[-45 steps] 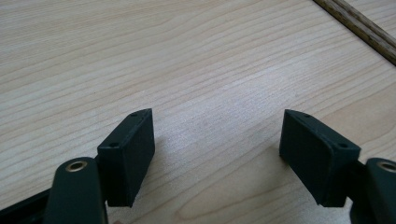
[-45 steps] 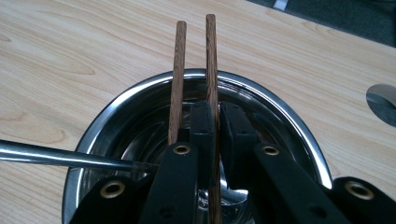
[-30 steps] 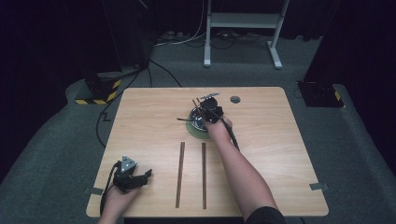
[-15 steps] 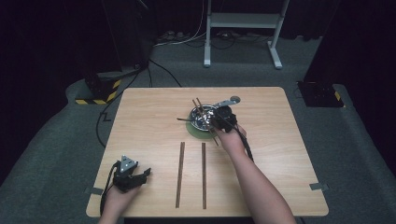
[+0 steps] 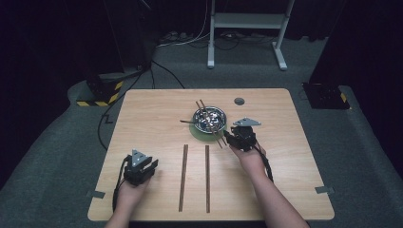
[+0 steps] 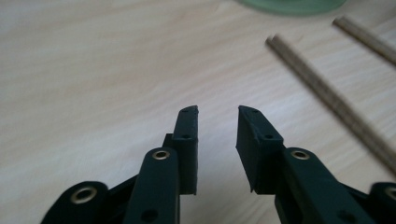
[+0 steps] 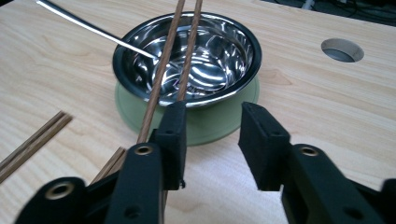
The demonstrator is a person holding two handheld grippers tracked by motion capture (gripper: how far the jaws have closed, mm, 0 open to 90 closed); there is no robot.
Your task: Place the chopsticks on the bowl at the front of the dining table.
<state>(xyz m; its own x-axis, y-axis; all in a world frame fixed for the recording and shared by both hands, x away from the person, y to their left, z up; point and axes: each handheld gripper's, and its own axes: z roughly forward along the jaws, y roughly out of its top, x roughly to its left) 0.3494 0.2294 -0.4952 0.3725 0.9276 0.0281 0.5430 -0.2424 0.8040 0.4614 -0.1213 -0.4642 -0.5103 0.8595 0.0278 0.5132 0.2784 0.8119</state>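
Both black jaws of the right gripper (image 7: pixel 212 140) stand apart with nothing between them, having just been opening. Beside its left jaw run two thin brown chopsticks (image 7: pixel 161 70), propped across one shiny steel bowl (image 7: pixel 187 58) on one green round coaster (image 7: pixel 210 123) just beyond. Left gripper (image 6: pixel 217 140): jaws narrowed, just closing, empty; two dark wooden strips (image 5: pixel 183 175) lie beside it.

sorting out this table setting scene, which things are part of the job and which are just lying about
In the job:
- steel bowl
- green saucer under it
- chopstick pair across the bowl
- metal utensil in the bowl
- two chopsticks flat on the table
- right gripper, open

Lying about:
- cable hole
- floor cables
- white stand
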